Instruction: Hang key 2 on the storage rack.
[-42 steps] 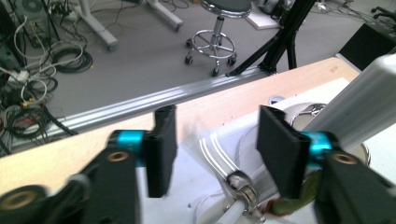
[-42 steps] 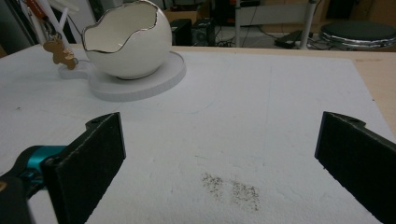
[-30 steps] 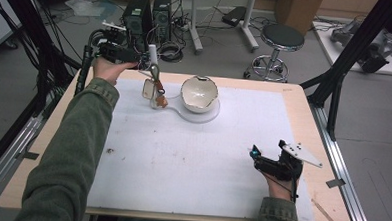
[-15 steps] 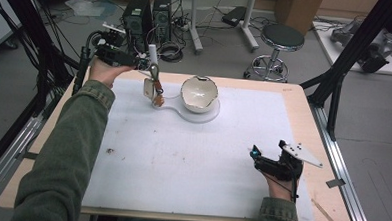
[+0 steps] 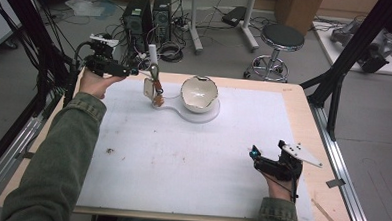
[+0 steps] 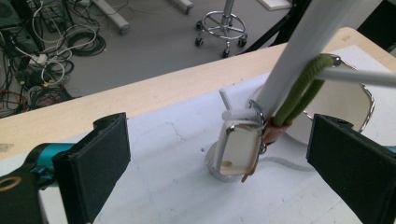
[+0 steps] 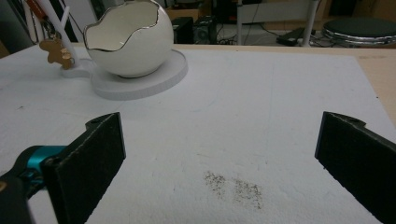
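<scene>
The white mat [image 5: 182,155] covers most of the table [image 5: 311,115], giving a plain work surface. At its twelve o'clock edge sits a white stand [image 5: 199,113] carrying an egg-shaped bowl [image 5: 199,93], with an upright post [image 5: 153,56] at the bowl's nine o'clock. A key ring [image 6: 240,147] with a green cord [image 6: 299,93] hangs from the post, its long axis running straight down, its tag end nearly touching the base; hanging there keeps it off the mat. The left gripper [image 5: 130,71], at the post's nine o'clock, has just opened its jaws, which now stand wide either side of the key ring without pressing it. The right gripper [image 5: 256,154] rests at four o'clock, released and empty.
</scene>
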The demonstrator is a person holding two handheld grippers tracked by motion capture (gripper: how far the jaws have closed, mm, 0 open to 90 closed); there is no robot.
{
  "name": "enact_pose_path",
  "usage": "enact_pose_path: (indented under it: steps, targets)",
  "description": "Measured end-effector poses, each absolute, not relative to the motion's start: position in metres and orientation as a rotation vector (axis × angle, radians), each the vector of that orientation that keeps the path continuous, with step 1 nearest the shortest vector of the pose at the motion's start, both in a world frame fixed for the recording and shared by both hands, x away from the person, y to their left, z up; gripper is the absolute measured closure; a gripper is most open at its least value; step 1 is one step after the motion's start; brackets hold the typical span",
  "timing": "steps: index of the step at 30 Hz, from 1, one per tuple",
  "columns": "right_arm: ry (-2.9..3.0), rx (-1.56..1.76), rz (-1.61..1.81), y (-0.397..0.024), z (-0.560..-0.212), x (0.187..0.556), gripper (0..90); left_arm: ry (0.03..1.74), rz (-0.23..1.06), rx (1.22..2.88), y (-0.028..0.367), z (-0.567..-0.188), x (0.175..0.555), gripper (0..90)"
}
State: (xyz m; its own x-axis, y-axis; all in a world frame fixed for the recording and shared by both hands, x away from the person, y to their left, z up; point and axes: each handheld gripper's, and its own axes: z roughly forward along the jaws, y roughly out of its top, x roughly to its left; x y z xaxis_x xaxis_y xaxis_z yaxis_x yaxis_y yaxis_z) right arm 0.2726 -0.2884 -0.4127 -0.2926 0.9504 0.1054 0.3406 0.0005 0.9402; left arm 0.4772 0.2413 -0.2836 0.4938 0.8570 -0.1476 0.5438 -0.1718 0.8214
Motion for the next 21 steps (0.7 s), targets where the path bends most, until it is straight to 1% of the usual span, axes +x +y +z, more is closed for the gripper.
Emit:
enact_pose_path:
  steps: [8,15,21]
  targets:
    - [1.68,1.341,1.298,-0.288,-0.413,0.273,0.5,1.129,0.448,1.815,0.246,-0.282,0.456,6.4]
    - [1.679,1.344,1.3,-0.288,-0.413,0.273,0.5,1.107,0.493,1.81,0.248,-0.279,0.44,6.5]
    - [1.68,1.341,1.3,-0.288,-0.413,0.273,0.5,1.115,0.501,1.788,0.255,-0.287,0.429,6.5]
